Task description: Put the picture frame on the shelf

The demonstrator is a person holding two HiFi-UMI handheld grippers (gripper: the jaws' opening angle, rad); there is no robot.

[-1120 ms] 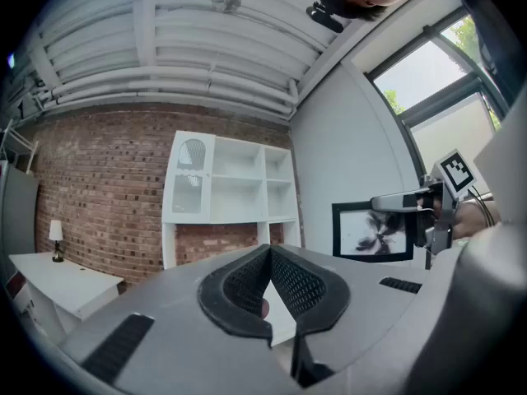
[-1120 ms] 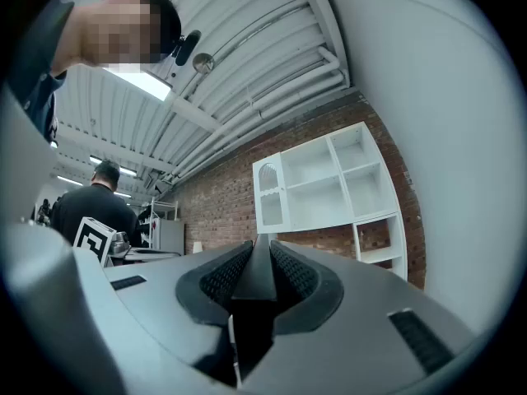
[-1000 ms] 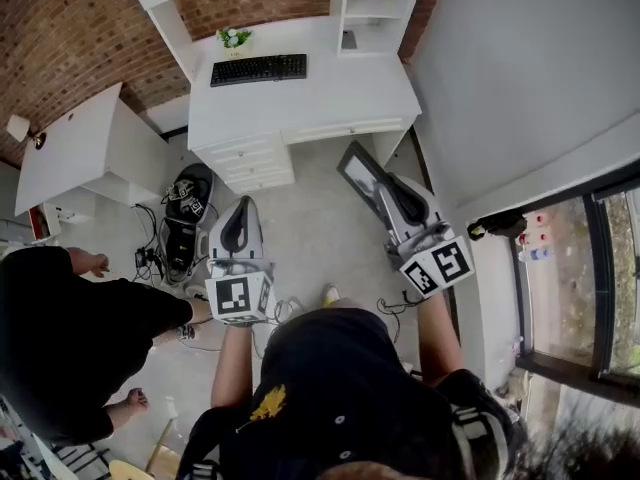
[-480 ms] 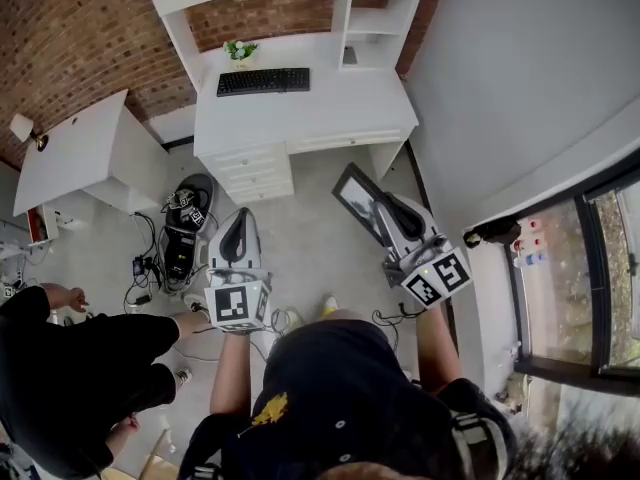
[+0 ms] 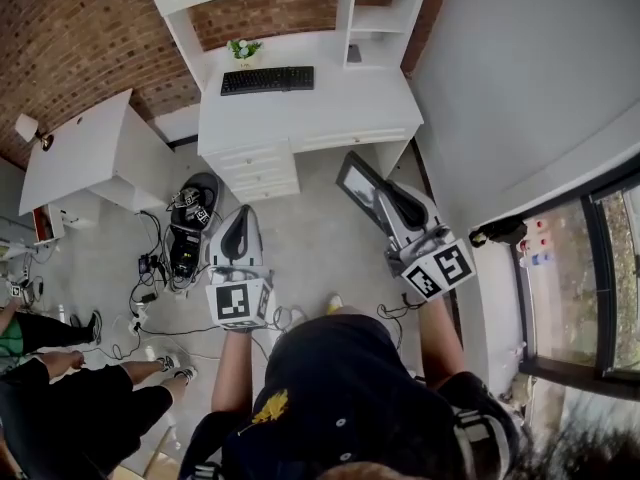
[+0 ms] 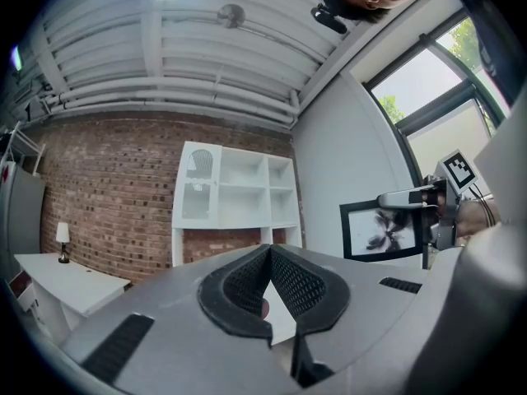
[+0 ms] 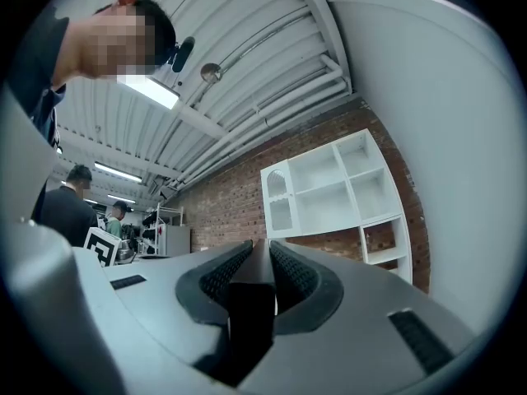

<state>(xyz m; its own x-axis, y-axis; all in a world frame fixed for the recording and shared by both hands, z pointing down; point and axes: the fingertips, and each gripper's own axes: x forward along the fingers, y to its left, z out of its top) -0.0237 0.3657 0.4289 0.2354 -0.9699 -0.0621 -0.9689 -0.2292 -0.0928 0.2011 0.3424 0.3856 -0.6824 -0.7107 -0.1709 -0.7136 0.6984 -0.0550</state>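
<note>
Transit is the step in hand: the right gripper (image 5: 388,200) has its jaws closed on one edge of the frame (image 5: 358,180), which shows in the right gripper view as a dark slab, edge-on, pinched between the pads. From the head view the frame hangs in the air over the floor, tilted, just in front of the right end of the desk (image 5: 330,103) and well short of the shelf (image 5: 372,13), the white unit of open compartments that stands at the back of the desk against the brick wall. The left gripper (image 5: 238,230) is held out over the floor beside it, apart from the frame, with its jaw tips together and nothing between them. Nothing has been set down yet, so the task looks to be roughly in its middle. The next move, as I judge it, is to carry the frame forward and up over the desk to a bare compartment, turn it until its lower edge is level, and rest that edge on the compartment floor before the jaws let go. The grip is on a thin edge only, so the frame could swing in the pads on the way; the free left gripper could steady it.
</note>
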